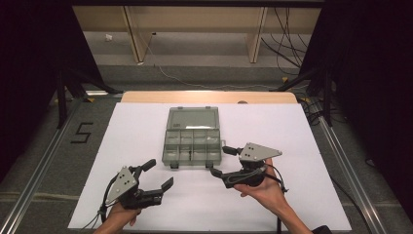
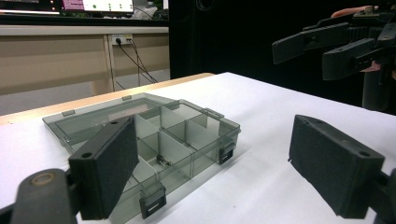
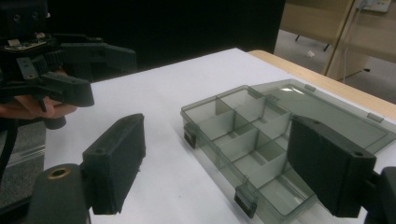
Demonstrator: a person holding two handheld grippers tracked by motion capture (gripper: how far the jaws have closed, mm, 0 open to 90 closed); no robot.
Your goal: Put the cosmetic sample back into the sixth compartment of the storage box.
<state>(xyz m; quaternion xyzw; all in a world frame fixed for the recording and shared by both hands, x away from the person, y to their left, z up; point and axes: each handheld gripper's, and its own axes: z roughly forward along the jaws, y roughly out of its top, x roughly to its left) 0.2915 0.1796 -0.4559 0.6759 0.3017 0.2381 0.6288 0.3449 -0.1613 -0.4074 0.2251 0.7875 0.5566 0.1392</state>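
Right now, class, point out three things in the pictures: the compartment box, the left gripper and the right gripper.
compartment box (image 1: 192, 145), high view, on a divider among its open compartments.
left gripper (image 1: 157, 173), high view, midway between its fingertips.
right gripper (image 1: 220, 161), high view, midway between its fingertips.

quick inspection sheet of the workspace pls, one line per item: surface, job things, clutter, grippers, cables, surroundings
Surface: white sheet over a wooden table.
Job's things: clear compartment box, lid open and lying flat behind it; one small dark part in a compartment, too small to identify.
Clutter: nothing seen on the sheet.
Grippers: left gripper open, holding nothing, near the box's front left; right gripper open, holding nothing, at the box's front right corner.
Cables: gripper cable trails off the left gripper; loose cables on the floor beyond.
Surroundings: black curtains at both sides, floor mark 5.
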